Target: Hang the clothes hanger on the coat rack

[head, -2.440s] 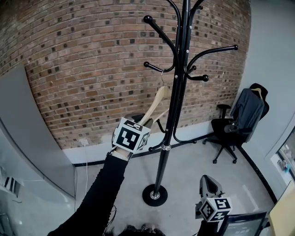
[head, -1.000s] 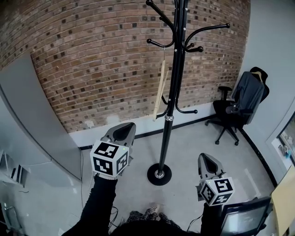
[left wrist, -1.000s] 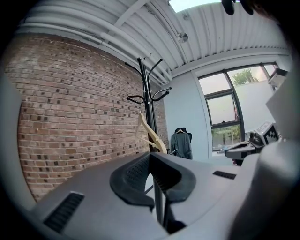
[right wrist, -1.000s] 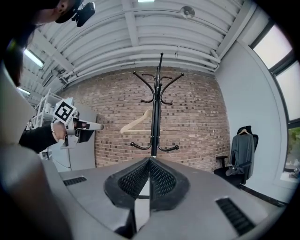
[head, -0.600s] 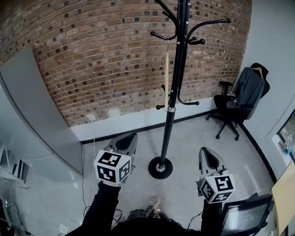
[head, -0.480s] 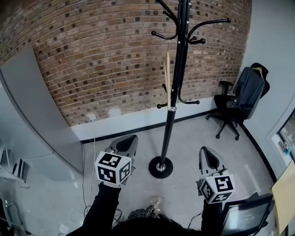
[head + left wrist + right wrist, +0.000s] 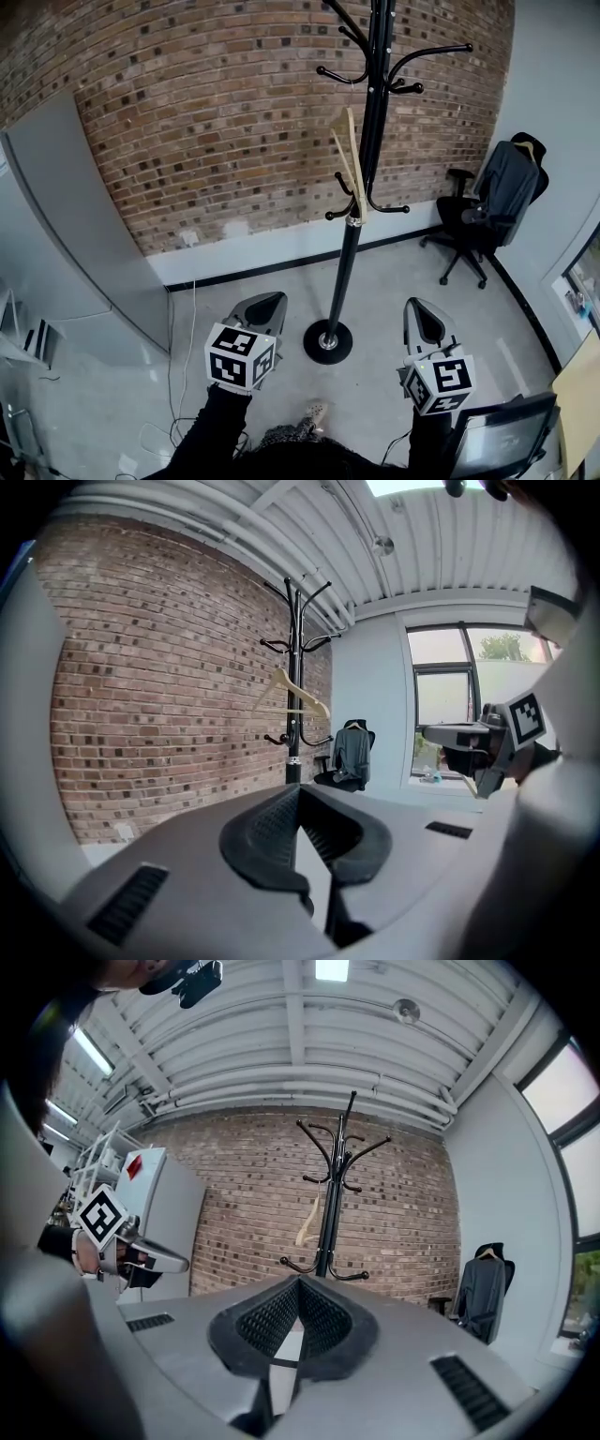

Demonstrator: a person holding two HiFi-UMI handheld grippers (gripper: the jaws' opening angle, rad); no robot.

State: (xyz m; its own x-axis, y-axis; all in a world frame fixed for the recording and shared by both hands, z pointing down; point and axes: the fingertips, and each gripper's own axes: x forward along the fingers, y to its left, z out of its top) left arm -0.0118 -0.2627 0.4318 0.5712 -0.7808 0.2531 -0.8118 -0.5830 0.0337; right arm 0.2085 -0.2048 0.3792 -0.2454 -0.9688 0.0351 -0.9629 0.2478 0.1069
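Note:
The black coat rack [image 7: 361, 187] stands before the brick wall, and the wooden hanger [image 7: 352, 164] hangs from one of its upper left hooks, free of both grippers. My left gripper [image 7: 265, 302] is low at the lower left, shut and empty, well short of the rack. To the right, my right gripper [image 7: 420, 317] is also low, shut with nothing in it. The left gripper view shows the rack [image 7: 296, 667] and the hanger [image 7: 292, 691] far beyond the shut left gripper [image 7: 300, 794]. The right gripper view shows the rack [image 7: 330, 1194] and the hanger [image 7: 307, 1227] past the right gripper [image 7: 298, 1286].
An office chair with a dark jacket over it [image 7: 487, 220] stands at the right by the wall. A tall grey panel [image 7: 75, 234] leans at the left. A monitor [image 7: 497, 450] is at the lower right. Thin cables [image 7: 178, 375] lie on the floor.
The left gripper, earlier up at the rack with the hanger, has let go and sunk back toward me. The hanger stays on its hook, turning slightly. The right gripper has shifted little.

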